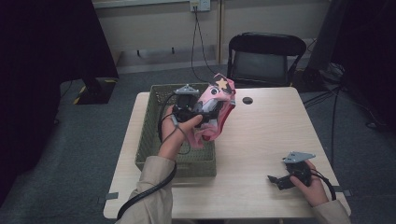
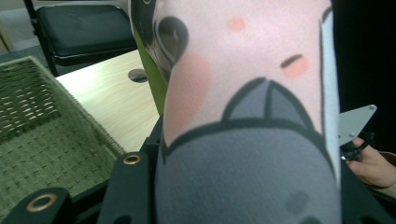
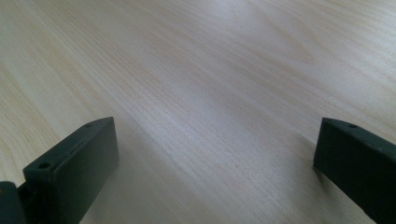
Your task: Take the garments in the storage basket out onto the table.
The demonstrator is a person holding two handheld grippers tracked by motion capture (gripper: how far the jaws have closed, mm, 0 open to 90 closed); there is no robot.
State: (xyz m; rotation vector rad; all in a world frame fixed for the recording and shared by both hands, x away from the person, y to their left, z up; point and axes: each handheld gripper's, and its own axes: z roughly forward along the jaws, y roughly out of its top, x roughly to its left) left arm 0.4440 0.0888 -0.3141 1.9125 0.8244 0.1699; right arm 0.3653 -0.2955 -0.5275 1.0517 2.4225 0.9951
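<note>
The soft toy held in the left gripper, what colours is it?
Mostly pink soft toy with grey and black markings, clearest in the left gripper view.

The broad light wood table (image 1: 261,140) lies bare across the centre and right of the high view, open for passage between the two hands. Along the left side of the tabletop the green woven basket (image 1: 154,140) stands with raised walls that block a low sweep there. Above its right edge the left gripper (image 1: 198,112) holds up the pink plush toy (image 1: 217,105), filling the air over that corner. A small dark hole (image 1: 247,100) marks the table's upper middle. Beyond the far edge a black chair (image 1: 264,58) stands close. At lower right the right gripper (image 1: 280,181) rests low, its jaws wide apart over bare wood (image 3: 210,93).
</note>
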